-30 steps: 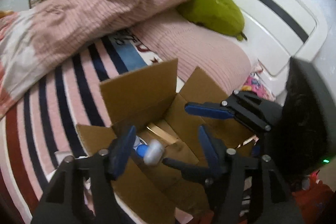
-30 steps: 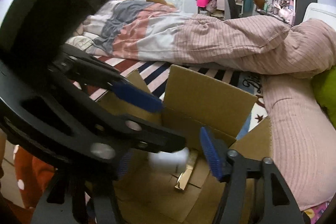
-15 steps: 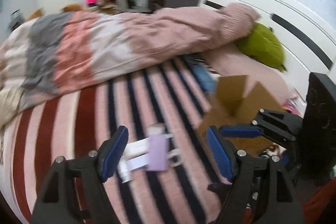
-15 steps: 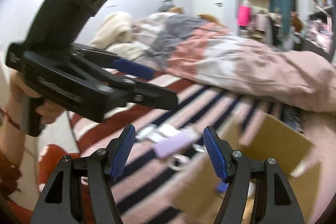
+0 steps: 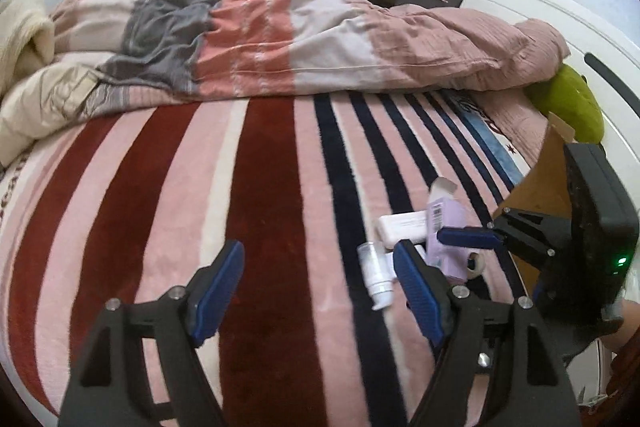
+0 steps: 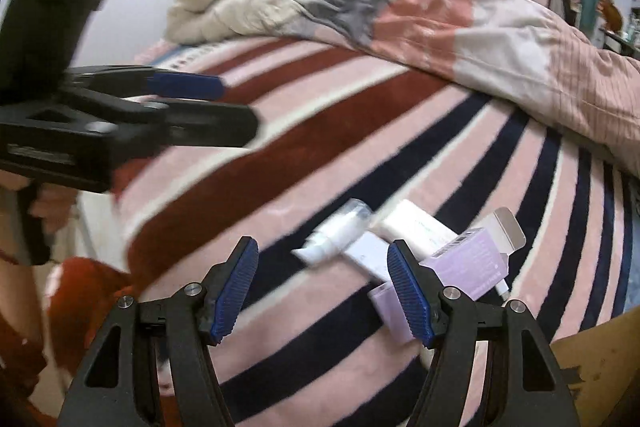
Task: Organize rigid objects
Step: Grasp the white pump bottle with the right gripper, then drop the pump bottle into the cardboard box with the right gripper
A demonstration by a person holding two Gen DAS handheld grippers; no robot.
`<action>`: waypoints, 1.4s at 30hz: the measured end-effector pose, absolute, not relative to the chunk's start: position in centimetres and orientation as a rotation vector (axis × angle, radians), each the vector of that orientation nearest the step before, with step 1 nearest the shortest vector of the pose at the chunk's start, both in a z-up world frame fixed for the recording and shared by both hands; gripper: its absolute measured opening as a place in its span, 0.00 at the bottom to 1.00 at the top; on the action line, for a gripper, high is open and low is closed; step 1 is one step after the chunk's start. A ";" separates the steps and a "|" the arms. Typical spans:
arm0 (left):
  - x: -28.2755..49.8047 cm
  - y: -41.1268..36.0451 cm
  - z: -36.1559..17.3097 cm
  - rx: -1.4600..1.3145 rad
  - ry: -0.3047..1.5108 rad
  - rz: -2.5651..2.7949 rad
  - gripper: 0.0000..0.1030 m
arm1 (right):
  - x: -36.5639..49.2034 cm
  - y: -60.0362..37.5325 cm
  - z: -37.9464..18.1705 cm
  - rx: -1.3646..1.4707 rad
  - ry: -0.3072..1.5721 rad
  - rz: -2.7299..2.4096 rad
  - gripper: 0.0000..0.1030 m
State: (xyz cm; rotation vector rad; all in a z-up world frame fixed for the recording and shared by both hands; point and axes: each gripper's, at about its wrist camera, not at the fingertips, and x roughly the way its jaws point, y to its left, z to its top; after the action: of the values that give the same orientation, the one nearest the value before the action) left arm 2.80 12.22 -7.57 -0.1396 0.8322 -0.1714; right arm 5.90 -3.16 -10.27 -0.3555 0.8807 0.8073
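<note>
Both wrists: fingers (image 5: 218,287) wide, empty

We've got a little pile on the striped blanket (image 5: 260,187): the bottle (image 5: 376,277) left of the carton (image 5: 444,227), a flat box (image 5: 402,227) behind, cardboard box (image 5: 540,179) off right, duvet (image 5: 280,35) way back.

The blanket (image 5: 256,211) has red, pink and dark blue stripes. The little box (image 6: 468,267) is purple. The bottle (image 6: 336,231) is white.
</note>
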 end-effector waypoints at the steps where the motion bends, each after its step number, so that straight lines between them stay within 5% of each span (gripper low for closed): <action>1: 2.8 12.6 -7.9 -0.151 0.829 -0.170 0.72 | 6.1 -2.9 -10.8 -0.379 0.864 0.777 0.62; 12: 2.8 12.7 -8.7 -0.143 0.820 -0.123 0.73 | 7.7 0.3 -13.9 -0.415 0.933 0.846 0.58; 15: 2.8 12.6 -8.8 -0.139 0.823 -0.122 0.73 | 6.9 1.3 -13.9 -0.485 0.888 0.860 0.22; 31: 2.6 12.6 -8.9 -0.136 0.837 -0.101 0.73 | 6.1 0.3 -14.2 -0.435 0.949 0.917 0.20; 42: 0.6 6.5 -2.4 -0.132 0.741 -0.268 0.68 | 3.3 -3.4 -5.3 -0.350 0.744 0.977 0.19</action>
State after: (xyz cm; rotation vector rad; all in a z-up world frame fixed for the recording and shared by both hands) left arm 0.62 6.52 -2.43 -0.1324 0.7413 -0.2677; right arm 3.32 -3.40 -5.33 -0.3496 0.7438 0.9771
